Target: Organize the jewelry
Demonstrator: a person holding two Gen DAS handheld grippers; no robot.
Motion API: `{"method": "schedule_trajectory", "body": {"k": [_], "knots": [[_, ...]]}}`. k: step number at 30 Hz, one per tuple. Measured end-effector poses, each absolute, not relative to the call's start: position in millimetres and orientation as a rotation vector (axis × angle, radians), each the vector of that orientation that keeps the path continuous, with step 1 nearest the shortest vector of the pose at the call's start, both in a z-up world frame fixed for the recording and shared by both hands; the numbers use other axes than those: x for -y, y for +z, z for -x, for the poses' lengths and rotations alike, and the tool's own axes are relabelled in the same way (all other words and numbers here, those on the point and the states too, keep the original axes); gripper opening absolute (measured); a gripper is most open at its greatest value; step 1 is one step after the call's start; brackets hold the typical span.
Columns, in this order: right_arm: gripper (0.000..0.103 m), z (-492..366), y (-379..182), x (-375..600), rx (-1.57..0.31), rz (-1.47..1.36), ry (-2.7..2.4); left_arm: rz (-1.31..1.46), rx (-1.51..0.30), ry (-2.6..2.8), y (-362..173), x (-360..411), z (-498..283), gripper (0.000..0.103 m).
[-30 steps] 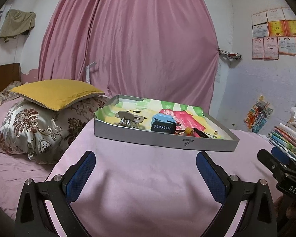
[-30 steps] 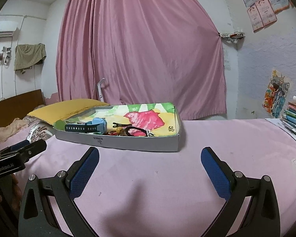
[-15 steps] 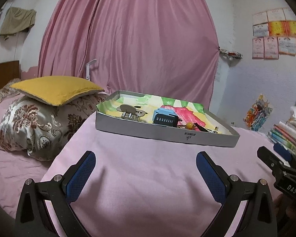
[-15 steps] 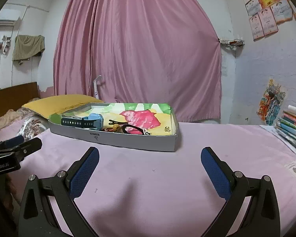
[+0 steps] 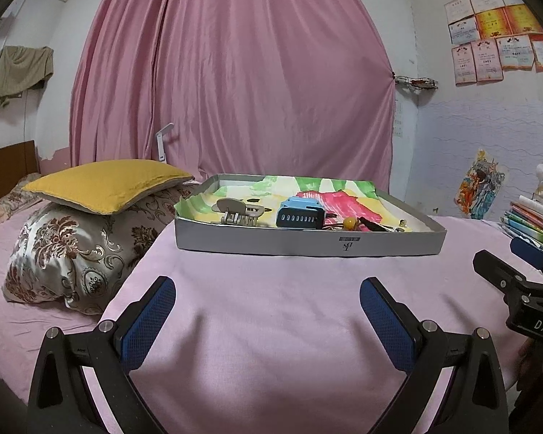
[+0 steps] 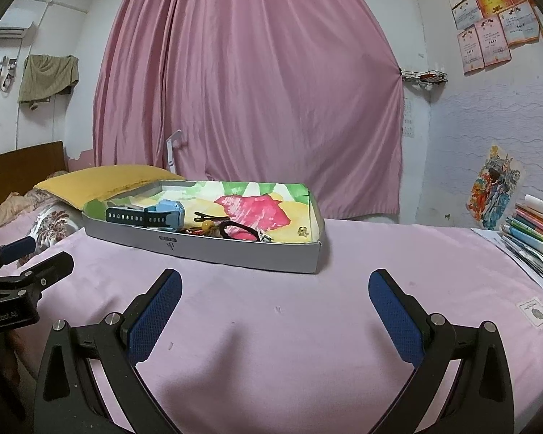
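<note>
I hold both tongs, left tongs (image 5: 268, 302) and right tongs (image 6: 275, 294), spread wide and empty over the bed (image 6: 398, 271), short of the grey tray (image 5: 307, 244) holding the blue watch (image 6: 155, 215).

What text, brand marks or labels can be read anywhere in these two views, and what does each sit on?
"DAS": right gripper body, cut off by the frame edge.
"GenRobot.AI": left gripper body.
Logo on the grey tray front wall: too small to read.
Wall certificates: blurred.
White tag on the bedspread: unreadable.
</note>
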State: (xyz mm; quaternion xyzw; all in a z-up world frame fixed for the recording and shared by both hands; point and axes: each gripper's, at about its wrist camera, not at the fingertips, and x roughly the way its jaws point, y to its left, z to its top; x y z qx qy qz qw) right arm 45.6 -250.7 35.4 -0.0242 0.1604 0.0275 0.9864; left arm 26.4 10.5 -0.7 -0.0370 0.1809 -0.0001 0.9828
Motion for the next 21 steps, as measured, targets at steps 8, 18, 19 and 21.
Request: {"method": "schedule_trajectory", "body": {"k": [8,18,19,21], "knots": [[0.101,-45.4,36.1,249.5,-0.323,0.054,0.054,0.071,-0.36,0.003,-1.1,-10.8,-26.0,0.102],[0.101,-45.4,36.3,249.4,-0.324,0.054,0.054,0.07,-0.36,0.002,-0.9,-10.8,-26.2,0.102],[0.101,-45.3,36.3,249.4,-0.323,0.054,0.054,0.071,-0.36,0.002,-0.9,-11.0,-25.9,0.102],[0.101,-45.4,36.3,249.4,-0.323,0.054,0.054,0.07,-0.361,0.002,-0.9,-10.8,-26.1,0.102]]}}
